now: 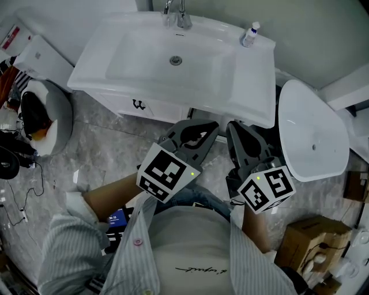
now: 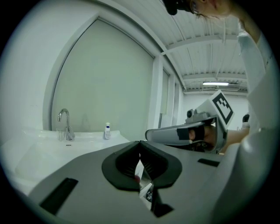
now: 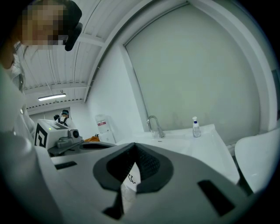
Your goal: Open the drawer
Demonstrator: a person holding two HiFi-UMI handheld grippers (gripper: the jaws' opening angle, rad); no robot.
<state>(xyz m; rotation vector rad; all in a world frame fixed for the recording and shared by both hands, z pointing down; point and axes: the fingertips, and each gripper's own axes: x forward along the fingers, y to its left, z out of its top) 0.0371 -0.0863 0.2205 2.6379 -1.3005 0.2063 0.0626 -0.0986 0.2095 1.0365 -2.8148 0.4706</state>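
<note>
The drawer front [image 1: 151, 108] is the white panel under the washbasin [image 1: 173, 57], shut, with a small black handle [image 1: 137, 104]. Both grippers hover in front of the vanity, below its front edge and to the right of the handle, pointing toward it. My left gripper [image 1: 211, 127] [image 2: 140, 143] has its tips together and holds nothing. My right gripper [image 1: 233, 128] [image 3: 133, 146] sits beside it, jaws also closed and empty. In the right gripper view the black handle [image 3: 130, 177] shows through the slit between the fingers. Neither gripper touches the drawer.
A chrome tap [image 1: 176, 15] and a small pump bottle [image 1: 250, 33] stand on the basin's back rim. A white toilet [image 1: 314, 135] is close at the right, a round bin [image 1: 49, 118] at the left, a cardboard box [image 1: 314, 239] at lower right.
</note>
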